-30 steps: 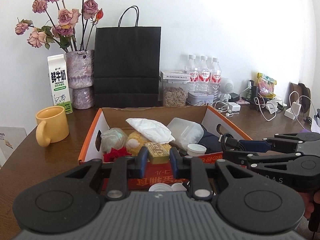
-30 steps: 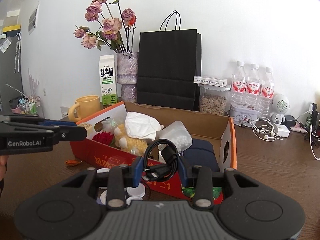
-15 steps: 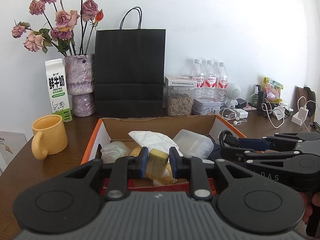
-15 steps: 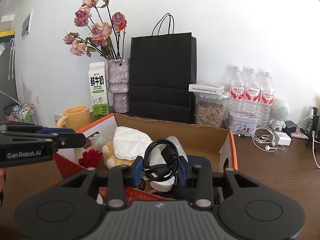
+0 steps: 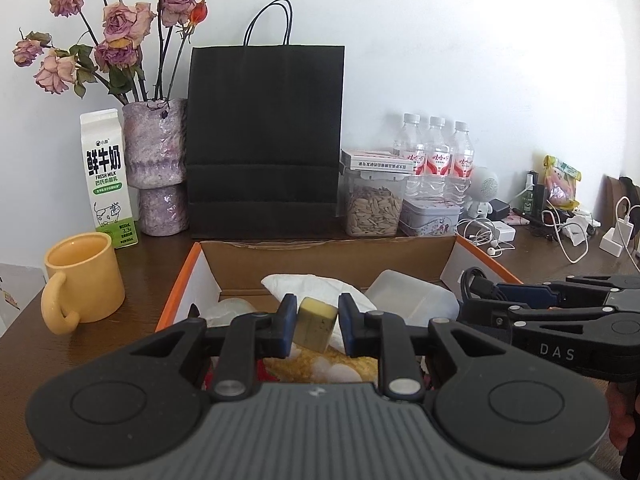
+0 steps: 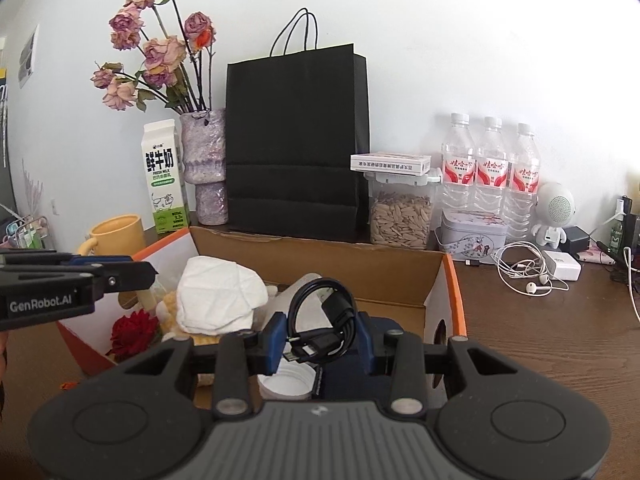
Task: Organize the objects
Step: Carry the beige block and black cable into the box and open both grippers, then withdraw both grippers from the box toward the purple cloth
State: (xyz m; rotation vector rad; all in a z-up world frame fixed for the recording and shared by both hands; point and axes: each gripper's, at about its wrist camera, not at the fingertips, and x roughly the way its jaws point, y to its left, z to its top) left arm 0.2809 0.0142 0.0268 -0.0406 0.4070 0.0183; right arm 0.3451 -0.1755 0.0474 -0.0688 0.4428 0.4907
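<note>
An open cardboard box (image 5: 328, 254) with orange edges lies in front of both grippers. My left gripper (image 5: 318, 320) is shut on a small olive-yellow block (image 5: 315, 323) and hovers over the box's near left part. My right gripper (image 6: 322, 330) is shut on a coiled black cable (image 6: 324, 320) above the box (image 6: 400, 276). Inside lie a white crumpled cloth (image 6: 218, 300), a red flower (image 6: 132, 330), a yellow plush item (image 5: 320, 362), a clear plastic tub (image 5: 412, 300), a white lid (image 6: 286, 378) and a dark blue item (image 6: 348, 376).
A yellow mug (image 5: 82, 280), milk carton (image 5: 106, 178), vase of dried roses (image 5: 158, 164) and black paper bag (image 5: 266, 140) stand behind the box. A seed jar (image 5: 374, 204), tin (image 5: 430, 216), water bottles (image 5: 434, 160), earphones (image 6: 524, 270) and chargers (image 5: 616, 238) crowd the right.
Both grippers moved forward from before the box's front wall to over its inside, each keeping its load. The box and the things behind it look larger and nearer.
</note>
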